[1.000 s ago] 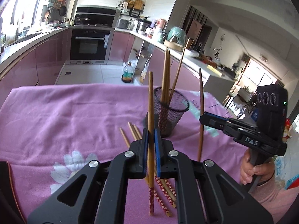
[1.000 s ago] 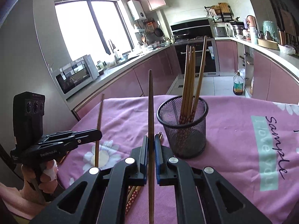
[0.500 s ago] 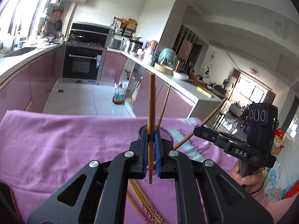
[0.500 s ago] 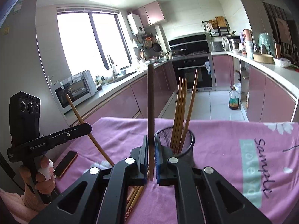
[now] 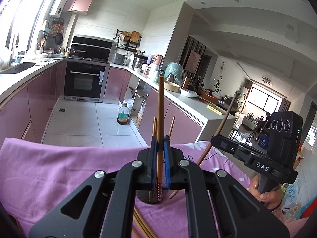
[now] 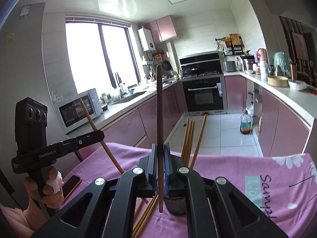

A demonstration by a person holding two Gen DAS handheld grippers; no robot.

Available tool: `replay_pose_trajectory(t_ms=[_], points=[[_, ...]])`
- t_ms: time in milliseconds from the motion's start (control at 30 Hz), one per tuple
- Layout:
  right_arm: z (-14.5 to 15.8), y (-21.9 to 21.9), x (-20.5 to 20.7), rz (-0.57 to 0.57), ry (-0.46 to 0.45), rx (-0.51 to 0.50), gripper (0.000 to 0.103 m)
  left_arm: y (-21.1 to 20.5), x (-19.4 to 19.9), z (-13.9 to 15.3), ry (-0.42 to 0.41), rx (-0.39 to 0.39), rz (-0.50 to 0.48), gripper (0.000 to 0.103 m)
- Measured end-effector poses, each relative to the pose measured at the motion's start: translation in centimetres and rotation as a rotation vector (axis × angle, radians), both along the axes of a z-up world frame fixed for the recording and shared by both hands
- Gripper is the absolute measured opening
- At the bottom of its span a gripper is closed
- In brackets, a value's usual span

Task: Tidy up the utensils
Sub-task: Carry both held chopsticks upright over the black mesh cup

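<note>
Pink floral tablecloth (image 5: 59, 168), brown chopsticks (image 5: 160, 119), black mesh holder (image 6: 176, 206)

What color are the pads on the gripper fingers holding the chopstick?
Blue pads, clearest in the left wrist view.

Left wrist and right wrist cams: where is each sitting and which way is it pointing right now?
Left wrist: on the left gripper, jaws shut on a chopstick, facing the oven; the right gripper shows.
Right wrist: on the right gripper, holding a dark chopstick, facing window and oven; left gripper shows.
Shared: mesh cup, pink tablecloth.
</note>
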State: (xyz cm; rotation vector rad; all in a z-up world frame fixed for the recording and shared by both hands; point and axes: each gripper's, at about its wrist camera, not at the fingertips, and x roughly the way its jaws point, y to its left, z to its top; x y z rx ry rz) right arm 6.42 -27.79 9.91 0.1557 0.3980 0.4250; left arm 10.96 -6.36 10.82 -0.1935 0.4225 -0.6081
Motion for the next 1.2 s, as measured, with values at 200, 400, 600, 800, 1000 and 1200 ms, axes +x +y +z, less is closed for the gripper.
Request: replay_pose_trajectory(t_ms=[200, 400, 600, 800, 1000, 1200], points=[[1.5, -0.3, 0.3, -0.007, -0.041, -0.002, 0.005, -0.7, 0.7, 1.0, -0.020, 0.002, 0.003, 0.007], [2.0, -0.6, 1.2, -0.015, -0.053, -0.001, 0.005, -1.4, 1.3, 1.6, -0.042, 0.012, 0.012, 0.007], [1.7, -0.1, 2.3, -0.037, -0.054, -0.019, 0.005, -2.2, 2.1, 1.1, -0.048, 0.052, 0.038, 0.007], [0.6, 0.4, 3.2, -0.053, -0.020, -0.043, 0.005, -3.5, 3.0, -0.1, -0.016, 0.094, 0.034, 0.007], [-0.8, 0.5, 4.0, -0.061, 0.031, -0.057, 0.005, -4.9, 3.8, -1.8, 0.029, 0.159, -0.006, 0.007], [-2.2, 1.0, 4.9, -0.053, 0.091, -0.084, 0.005, -5.2, 4.6, -3.5, 0.081, 0.207, -0.052, 0.007]])
